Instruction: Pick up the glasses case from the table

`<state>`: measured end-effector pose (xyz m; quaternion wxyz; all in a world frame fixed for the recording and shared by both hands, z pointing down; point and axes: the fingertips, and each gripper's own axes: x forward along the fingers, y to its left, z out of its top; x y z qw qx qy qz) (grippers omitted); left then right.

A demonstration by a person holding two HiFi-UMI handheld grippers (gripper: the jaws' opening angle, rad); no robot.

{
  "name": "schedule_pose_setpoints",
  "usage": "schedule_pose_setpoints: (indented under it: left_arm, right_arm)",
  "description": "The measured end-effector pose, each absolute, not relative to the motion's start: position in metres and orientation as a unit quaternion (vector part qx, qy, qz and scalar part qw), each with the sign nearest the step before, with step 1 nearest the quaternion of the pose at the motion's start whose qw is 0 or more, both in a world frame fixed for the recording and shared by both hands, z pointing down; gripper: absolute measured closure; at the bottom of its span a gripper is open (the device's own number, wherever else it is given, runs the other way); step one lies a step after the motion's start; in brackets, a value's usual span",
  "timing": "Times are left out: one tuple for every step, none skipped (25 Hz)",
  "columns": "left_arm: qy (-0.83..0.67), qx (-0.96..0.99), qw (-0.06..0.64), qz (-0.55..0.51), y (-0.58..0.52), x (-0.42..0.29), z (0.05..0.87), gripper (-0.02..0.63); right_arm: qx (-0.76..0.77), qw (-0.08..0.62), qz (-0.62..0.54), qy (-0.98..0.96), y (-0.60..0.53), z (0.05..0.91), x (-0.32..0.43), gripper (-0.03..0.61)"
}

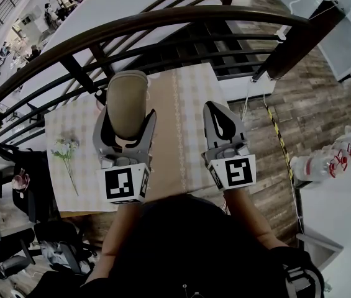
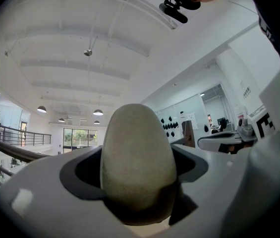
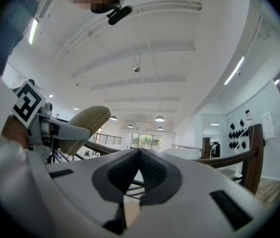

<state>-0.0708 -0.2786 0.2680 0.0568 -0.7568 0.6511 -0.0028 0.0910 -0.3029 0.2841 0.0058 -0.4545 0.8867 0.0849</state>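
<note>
- The left gripper (image 1: 127,121) is pinching the glasses case (image 1: 127,101) between its two grey jaws, gripping the lower half on both sides.
- The case is sitting up in the air over the table (image 1: 191,98), off its surface. It is a smooth, rounded oblong in dull beige with a faintly grainy skin, and its domed end is pointing toward the ceiling.
- The right gripper (image 1: 220,112) is hovering beside it with its jaws pressed together and nothing between the ribbed dark pads.
- A pale checked cloth (image 1: 69,120) with a plain tan strip down the middle is covering the table.
- A small sprig of flowers (image 1: 65,148) is lying on the cloth, well left of the case.
- A dark curved railing (image 1: 163,22) is arching beyond the table.
</note>
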Motion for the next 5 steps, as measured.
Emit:
schedule_pose_setpoints:
  left_arm:
    - [0.651, -0.757, 0.057, -0.003, -0.2786, -0.0708, 0.2677, 0.209]
    - [0.651, -0.757, 0.057, -0.003, -0.2786, -0.0708, 0.2675, 0.209]
    - [0.651, -0.757, 0.057, -0.003, -0.2784, -0.0706, 0.2675, 0.209]
    - [0.650, -0.757, 0.057, -0.003, -0.2783, -0.0704, 0.2675, 0.209]
    - [0.650, -0.758, 0.057, -0.004, -0.2781, -0.0701, 0.2675, 0.209]
  right_arm:
    - [-0.454, 0.005, 0.085, 0.887, -0.3028, 0.2839, 0.0910, 0.569]
    - [-0.454, 0.005, 0.085, 0.887, -0.3027, 0.2837, 0.0907, 0.569]
    - [-0.453, 0.005, 0.086, 0.887, -0.3024, 0.2834, 0.0905, 0.569]
    - [-0.452, 0.004, 0.088, 0.888, -0.3022, 0.2832, 0.0902, 0.569]
    - [-0.451, 0.003, 0.089, 0.888, -0.3019, 0.2830, 0.0900, 0.569]
